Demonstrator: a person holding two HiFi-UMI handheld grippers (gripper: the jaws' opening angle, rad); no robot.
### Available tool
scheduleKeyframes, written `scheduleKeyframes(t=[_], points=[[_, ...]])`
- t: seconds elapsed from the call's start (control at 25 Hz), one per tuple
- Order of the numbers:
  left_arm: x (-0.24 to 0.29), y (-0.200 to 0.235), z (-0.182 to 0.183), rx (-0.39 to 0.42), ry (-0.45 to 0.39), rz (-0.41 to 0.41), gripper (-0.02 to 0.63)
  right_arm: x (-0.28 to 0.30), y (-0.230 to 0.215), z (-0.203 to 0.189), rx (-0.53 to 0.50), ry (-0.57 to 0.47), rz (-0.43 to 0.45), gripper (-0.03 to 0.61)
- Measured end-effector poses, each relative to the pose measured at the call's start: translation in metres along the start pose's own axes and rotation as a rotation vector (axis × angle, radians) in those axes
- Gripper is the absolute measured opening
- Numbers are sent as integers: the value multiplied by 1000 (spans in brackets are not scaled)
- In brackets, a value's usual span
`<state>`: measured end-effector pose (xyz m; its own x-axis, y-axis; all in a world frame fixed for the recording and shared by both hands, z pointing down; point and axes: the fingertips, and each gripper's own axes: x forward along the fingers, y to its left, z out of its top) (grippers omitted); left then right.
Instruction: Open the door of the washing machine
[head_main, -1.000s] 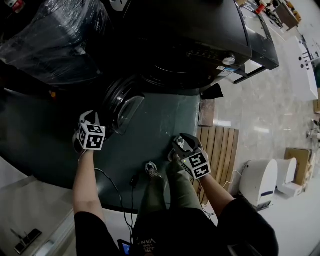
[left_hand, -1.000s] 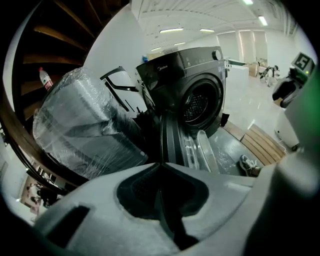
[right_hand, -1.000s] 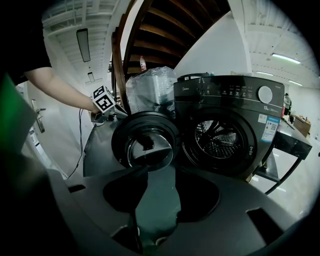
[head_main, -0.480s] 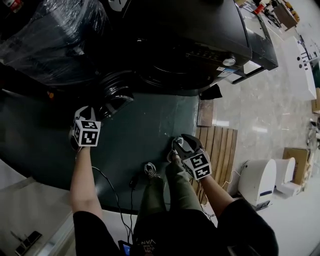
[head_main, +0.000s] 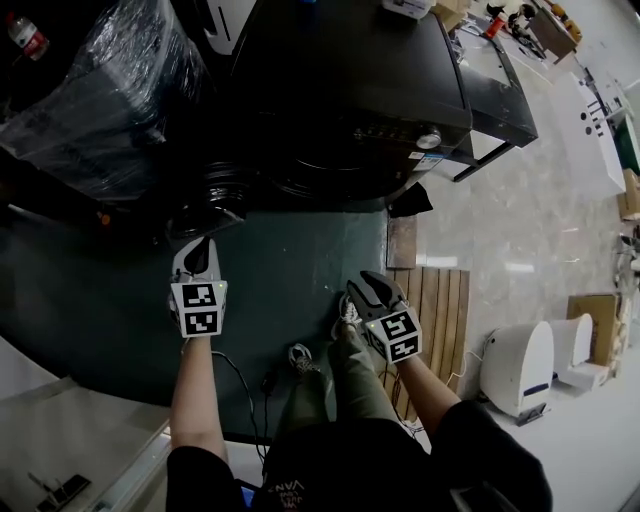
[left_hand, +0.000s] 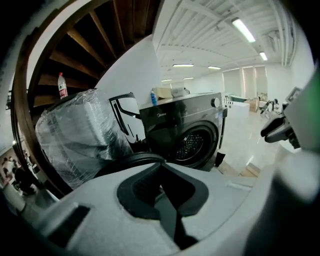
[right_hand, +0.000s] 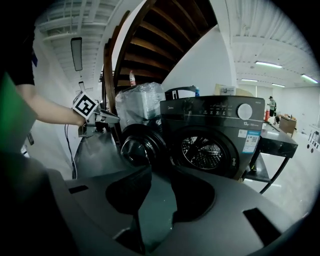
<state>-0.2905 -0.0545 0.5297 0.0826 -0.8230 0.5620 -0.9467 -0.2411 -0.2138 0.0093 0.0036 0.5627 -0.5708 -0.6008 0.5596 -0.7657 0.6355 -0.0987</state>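
Observation:
The black washing machine (head_main: 350, 90) stands ahead with its round door (head_main: 207, 196) swung wide open to the left and the drum (right_hand: 207, 150) exposed. My left gripper (head_main: 199, 248) hovers over the dark mat just short of the door, apart from it, shut with nothing between its fingers. The left gripper view shows the door's rim (left_hand: 137, 159) just past the closed jaws. My right gripper (head_main: 366, 291) hangs to the right, near the mat's edge. Its jaws are partly apart and closing, with nothing between them. It faces the open door (right_hand: 142, 145).
A plastic-wrapped bulky object (head_main: 100, 90) stands left of the machine. A dark green mat (head_main: 290, 250) covers the floor, with a wooden slat board (head_main: 440, 300) at its right. A cable (head_main: 240, 385) trails beside the person's shoe (head_main: 302, 355). White appliances (head_main: 520, 360) stand on the right.
The door has swung further open to the left. My left gripper has drawn back from it and risen. My right gripper has lifted a little and its jaws have narrowed.

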Motion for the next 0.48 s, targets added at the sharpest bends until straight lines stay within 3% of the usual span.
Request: scheduleKeyframes(t=[0.2,0.48], points=[[-27,-46,42,-38,-114,-54,17,-27,-17,30,23,-86,-71,85],[-75,-89,76,-59,-202,-118,17,-72,-23,74,32,-204,-134,22]])
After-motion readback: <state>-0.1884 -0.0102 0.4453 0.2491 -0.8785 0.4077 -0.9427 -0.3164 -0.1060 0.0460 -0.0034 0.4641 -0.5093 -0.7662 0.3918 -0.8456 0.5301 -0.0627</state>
